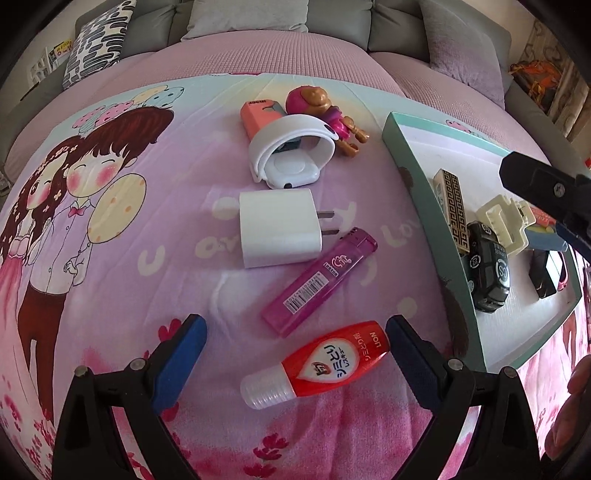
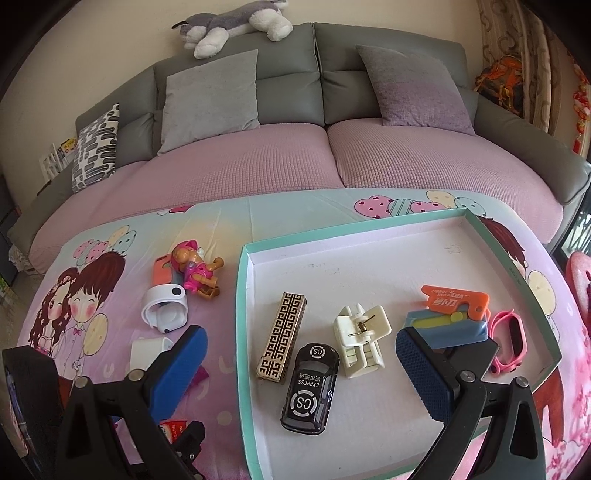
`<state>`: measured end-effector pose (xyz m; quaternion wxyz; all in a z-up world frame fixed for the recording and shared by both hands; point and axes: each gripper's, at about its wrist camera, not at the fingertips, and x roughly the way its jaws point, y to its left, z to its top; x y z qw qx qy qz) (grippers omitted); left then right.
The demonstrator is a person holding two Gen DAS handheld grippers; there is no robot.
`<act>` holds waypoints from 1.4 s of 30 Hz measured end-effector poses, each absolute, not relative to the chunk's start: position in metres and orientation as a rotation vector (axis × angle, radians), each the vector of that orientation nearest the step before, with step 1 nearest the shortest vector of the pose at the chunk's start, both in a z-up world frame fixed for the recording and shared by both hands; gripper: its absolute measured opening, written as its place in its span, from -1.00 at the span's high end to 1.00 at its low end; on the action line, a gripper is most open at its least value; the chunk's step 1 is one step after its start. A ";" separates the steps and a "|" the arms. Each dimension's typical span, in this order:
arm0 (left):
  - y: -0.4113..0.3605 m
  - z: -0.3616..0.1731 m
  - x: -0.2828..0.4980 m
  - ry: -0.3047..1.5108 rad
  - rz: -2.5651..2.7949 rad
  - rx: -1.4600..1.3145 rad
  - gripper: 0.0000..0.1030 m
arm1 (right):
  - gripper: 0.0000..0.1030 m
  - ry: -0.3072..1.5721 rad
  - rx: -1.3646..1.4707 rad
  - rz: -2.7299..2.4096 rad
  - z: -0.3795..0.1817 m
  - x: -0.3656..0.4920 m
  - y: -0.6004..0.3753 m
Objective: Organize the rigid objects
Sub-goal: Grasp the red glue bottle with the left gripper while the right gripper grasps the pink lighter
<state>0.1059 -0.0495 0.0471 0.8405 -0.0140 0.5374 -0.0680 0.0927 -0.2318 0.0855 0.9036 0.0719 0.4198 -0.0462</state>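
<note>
My left gripper [image 1: 295, 352] is open low over the cartoon-print cloth, and a red bottle with a clear cap [image 1: 321, 363] lies between its blue fingers, untouched. Beyond it lie a purple lighter [image 1: 321, 280], a white charger plug [image 1: 277, 232], a white wristband [image 1: 291, 155], a toy figure [image 1: 325, 110] and an orange-pink case [image 1: 256, 114]. My right gripper [image 2: 303, 369] is open and empty above the left rim of the teal tray [image 2: 240, 295]. In the tray are a black toy car [image 2: 310, 391], a patterned box [image 2: 282, 336], a white hair clip [image 2: 362, 339], an orange cutter [image 2: 454, 301] and a pink band [image 2: 509, 339].
A grey sofa [image 2: 317, 92] with cushions and a purple seat cover stands behind the cloth. A plush dog [image 2: 236, 22] lies on its back. The tray's far half [image 2: 369, 251] is bare. A hand [image 1: 576, 398] shows at the right edge.
</note>
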 end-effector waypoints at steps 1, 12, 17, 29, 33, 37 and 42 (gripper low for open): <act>-0.048 0.046 0.103 1.133 -0.140 -0.023 -0.90 | -1.00 0.867 0.143 -0.094 0.086 0.092 -0.231; 0.007 0.042 0.080 1.131 -0.019 -0.066 -0.89 | -1.00 0.887 0.095 0.017 0.074 0.087 -0.204; 0.029 0.038 0.074 1.123 0.008 -0.112 -0.89 | -1.00 0.916 0.047 0.130 0.059 0.088 -0.180; 0.047 0.031 0.068 1.134 0.012 -0.123 -0.89 | -0.87 0.876 -0.150 0.342 0.047 0.082 -0.132; 0.054 0.025 0.070 1.146 0.031 -0.103 -0.89 | -0.79 0.899 -0.159 0.371 0.039 0.086 -0.126; 0.063 0.023 0.070 1.146 0.036 -0.112 -0.89 | -0.57 0.925 -0.207 0.368 0.034 0.085 -0.122; 0.074 0.022 0.064 1.142 0.040 -0.122 -0.89 | -0.57 0.936 -0.293 0.349 0.036 0.076 -0.122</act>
